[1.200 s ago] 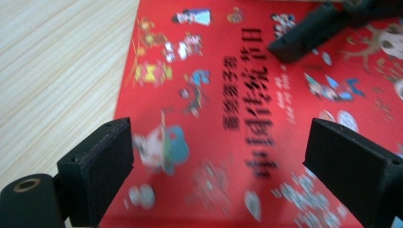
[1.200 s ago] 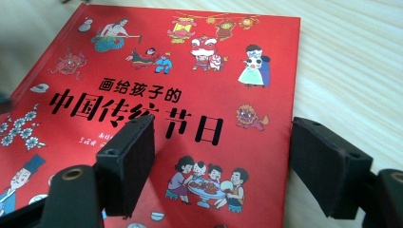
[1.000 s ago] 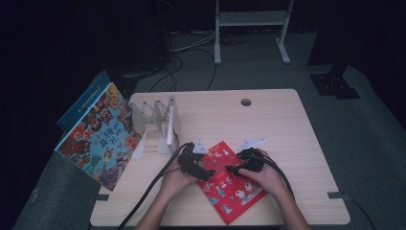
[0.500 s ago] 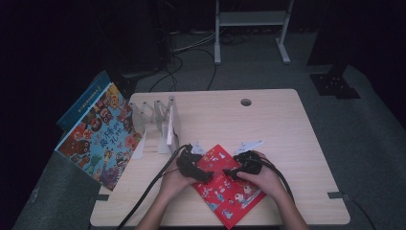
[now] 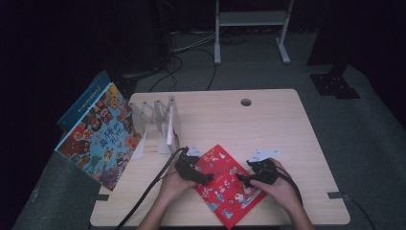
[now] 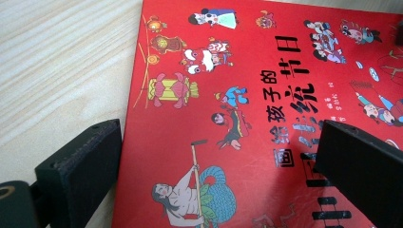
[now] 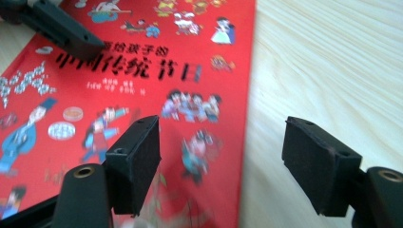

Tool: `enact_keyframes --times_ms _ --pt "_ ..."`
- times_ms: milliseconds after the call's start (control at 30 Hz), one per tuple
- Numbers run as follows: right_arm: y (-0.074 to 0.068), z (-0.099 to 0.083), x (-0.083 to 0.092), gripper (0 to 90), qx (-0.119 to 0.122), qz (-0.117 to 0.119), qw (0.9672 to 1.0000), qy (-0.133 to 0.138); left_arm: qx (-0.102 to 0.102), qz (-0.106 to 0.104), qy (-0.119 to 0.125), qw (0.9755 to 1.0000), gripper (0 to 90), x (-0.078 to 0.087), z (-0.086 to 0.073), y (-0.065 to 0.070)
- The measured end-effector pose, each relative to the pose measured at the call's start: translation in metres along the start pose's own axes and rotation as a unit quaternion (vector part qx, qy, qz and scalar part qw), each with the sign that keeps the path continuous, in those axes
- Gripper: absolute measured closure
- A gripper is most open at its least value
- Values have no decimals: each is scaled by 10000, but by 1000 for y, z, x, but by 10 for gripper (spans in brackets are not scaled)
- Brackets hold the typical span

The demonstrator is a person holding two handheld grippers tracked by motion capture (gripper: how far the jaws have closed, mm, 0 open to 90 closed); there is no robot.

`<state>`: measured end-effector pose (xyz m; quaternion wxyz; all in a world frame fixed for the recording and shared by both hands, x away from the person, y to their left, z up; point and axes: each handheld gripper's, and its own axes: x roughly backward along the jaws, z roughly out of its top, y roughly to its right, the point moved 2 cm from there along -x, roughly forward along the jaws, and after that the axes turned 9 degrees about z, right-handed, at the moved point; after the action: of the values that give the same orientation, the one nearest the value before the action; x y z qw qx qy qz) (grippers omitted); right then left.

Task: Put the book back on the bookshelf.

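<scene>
**Red book flat between my two grippers**

I've got the red book [image 5: 227,184] lying flat on the table [image 5: 287,129], cover up, turned at an angle near the front edge, right between my hands. My left gripper [image 5: 207,180] sits at the book's left edge, tips pointing in over the cover. In the left gripper view [image 6: 214,175] the jaws stand wide apart and have just been opening: one black pad [image 6: 81,175] is out over bare wood just beside the book's edge, the other hangs over the printed title. That edge runs between the two pads, and neither pad presses on it.

My right gripper [image 5: 241,181] comes in from the other side, tips over the cover's right part. In the right gripper view [image 7: 221,164] the jaws are apart, though they have just been closing. The book's right edge runs up between them: one pad [image 7: 135,164] over the red cover, the other over the wood. Nothing is clamped here either. The picture is a little blurred low down, so I can't tell whether a pad brushes the cover.

At the top left of that view, the tip of my left gripper lies across the book's far corner.

Well off to the left, a rack [image 5: 160,122] stands on the table, with a big picture book [image 5: 98,136] leaning beside it.
</scene>
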<state>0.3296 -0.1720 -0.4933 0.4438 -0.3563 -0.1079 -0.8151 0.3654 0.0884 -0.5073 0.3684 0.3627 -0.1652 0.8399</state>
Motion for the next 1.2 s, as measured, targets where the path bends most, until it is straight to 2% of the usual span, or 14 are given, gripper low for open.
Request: enact_keyframes --times_ms 67,100,233,433,533,567,733,900,1100,1200 --pt "0 -3 4 281 -33 -32 10000 29 -35 -9 14 10000 0 0 0 0" --pt "-1 -9 13 280 -93 -75 9999 115 -43 -12 29 10000 0 -1 -1 1" --pt "-4 -21 28 277 -133 -137 9997 182 -38 -10 46 10000 0 -1 -1 1" --pt "-12 -43 45 268 -159 -183 9996 126 10 -19 44 10000 0 -1 -2 2" --pt "-16 -50 48 263 -145 -180 9997 92 -9 -13 43 10000 0 -1 -1 1" --pt "-21 -58 51 253 -112 -182 9998 26 -35 -12 19 10000 0 0 -1 1" --pt "-31 -70 53 238 -67 -93 9999 -86 0 -10 15 10000 0 -1 -1 1" --pt "-39 -75 48 218 2 0 9999 -151 28 21 -8 10000 0 0 -1 2" --pt "-36 -75 46 163 -31 -34 9998 -192 14 22 -67 10000 0 0 0 2" --pt "-32 -74 45 133 -73 48 9997 -236 31 13 -121 9999 0 -1 2 2"
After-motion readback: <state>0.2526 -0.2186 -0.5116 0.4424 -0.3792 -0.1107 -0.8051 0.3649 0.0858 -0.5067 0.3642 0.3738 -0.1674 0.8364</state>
